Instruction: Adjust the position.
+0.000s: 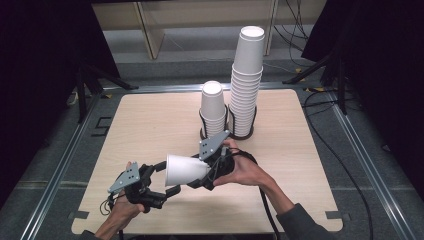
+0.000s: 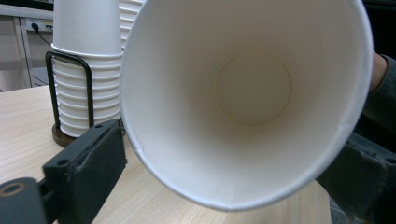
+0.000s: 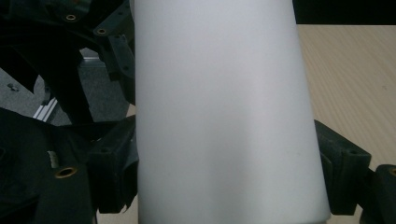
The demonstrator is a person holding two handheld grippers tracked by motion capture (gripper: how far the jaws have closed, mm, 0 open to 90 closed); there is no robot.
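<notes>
One cup in transit: a white paper cup lies on its side in the air low over the tabletop, mouth toward my left hand, base toward my right.
Right claw: clamped across the cup's wall near the base, one jaw on each side; this is the sole hold.
Left claw: jaws wide, standing either side of the cup's rim without pressing on it.
Risk, crushing: thin paper wall; too hard a squeeze by my right claw would likely dent it.
Risk, slipping: the smooth tapered side could slide out toward the mouth if the grip slackens.
Risk, snagging: my left jaw sits close by the rim and may catch it.
Nearby, short stack: cups in a black wire holder, beyond the hands.
Nearby, tall stack: just beside it, leaning slightly; a careless swing might topple it.
Obstructions: both stacks stand behind the cup; trailing cable runs under my right forearm.
</notes>
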